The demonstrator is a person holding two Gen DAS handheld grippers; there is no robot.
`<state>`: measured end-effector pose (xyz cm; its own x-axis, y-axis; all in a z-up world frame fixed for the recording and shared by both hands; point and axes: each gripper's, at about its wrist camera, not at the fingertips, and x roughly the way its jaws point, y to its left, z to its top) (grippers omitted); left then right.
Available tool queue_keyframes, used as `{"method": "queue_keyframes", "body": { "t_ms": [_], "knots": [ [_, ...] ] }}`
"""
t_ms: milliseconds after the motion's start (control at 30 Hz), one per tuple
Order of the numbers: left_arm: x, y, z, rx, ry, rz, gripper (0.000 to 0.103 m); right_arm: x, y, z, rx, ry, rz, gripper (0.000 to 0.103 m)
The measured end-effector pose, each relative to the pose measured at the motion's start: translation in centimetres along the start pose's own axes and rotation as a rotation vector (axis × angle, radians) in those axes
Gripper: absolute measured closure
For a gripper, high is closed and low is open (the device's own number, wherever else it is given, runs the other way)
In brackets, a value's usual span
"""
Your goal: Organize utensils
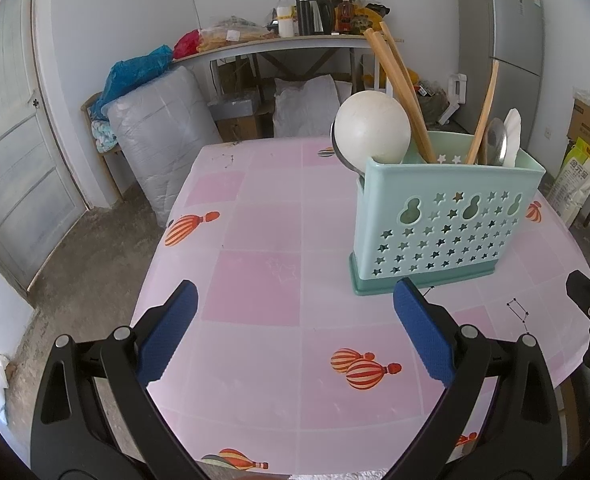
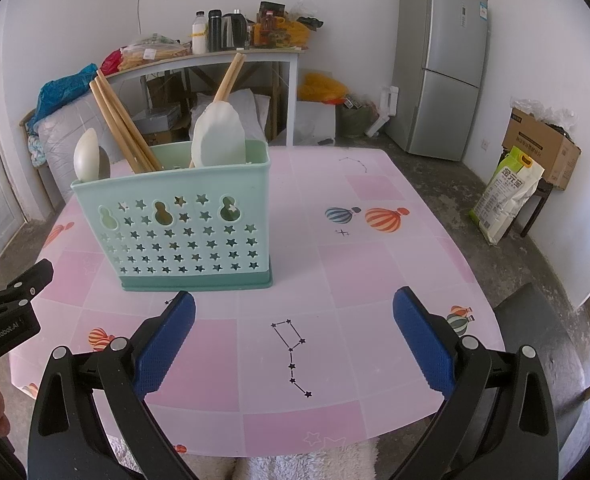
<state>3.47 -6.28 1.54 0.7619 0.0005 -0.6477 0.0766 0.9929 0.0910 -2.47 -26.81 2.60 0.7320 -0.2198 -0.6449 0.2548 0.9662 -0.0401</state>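
Pink checked tablecloth (image 2: 375, 280) printed with balloons and star patterns covers the table; grey fridge (image 2: 441, 64) and a cluttered side table (image 2: 223, 54) stand against the far wall.

Item: mint-green utensil caddy (image 2: 183, 236), perforated plastic with star cut-outs, upright on a darker green base. It serves as the landmark for all entries below.

Contents, standing in the caddy: white ladle (image 1: 371, 128) at its left end, bowl up, with a metal utensil partly hidden behind it; bundle of wooden chopsticks (image 1: 399, 92) leaning out of the middle; a wooden-handled white spatula (image 2: 217, 136) and a metal spoon (image 1: 495, 140) at its right end. No loose utensils are visible on the cloth around the caddy.

Handling, by estimate: the caddy looks light and stiff, top-heavy with its tall load, so it may tip if pushed high; the rim or end walls seem the best hold. Chopsticks are thin, smooth and likely to slip; grip mid-shaft. Ladle and spatula are best taken by the handle, which sits inside the caddy.

Left gripper (image 1: 295, 328): jaws spread wide, holding nothing, hovering just in front of the caddy's left corner.

Right gripper (image 2: 295, 336): jaws spread wide, empty, in front of the caddy's right end and apart from it.

Judgement: sorting looks complete or nearly so.
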Motion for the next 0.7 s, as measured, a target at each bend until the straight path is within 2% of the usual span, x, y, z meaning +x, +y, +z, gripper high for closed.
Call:
{"method": "queue_keyframes", "body": {
  "t_ms": [700],
  "knots": [
    [-0.1, 0.18, -0.08, -0.005, 0.007, -0.001, 0.009, 0.06, -0.01, 0.01, 0.0, 0.002, 0.002, 0.007]
  ]
}}
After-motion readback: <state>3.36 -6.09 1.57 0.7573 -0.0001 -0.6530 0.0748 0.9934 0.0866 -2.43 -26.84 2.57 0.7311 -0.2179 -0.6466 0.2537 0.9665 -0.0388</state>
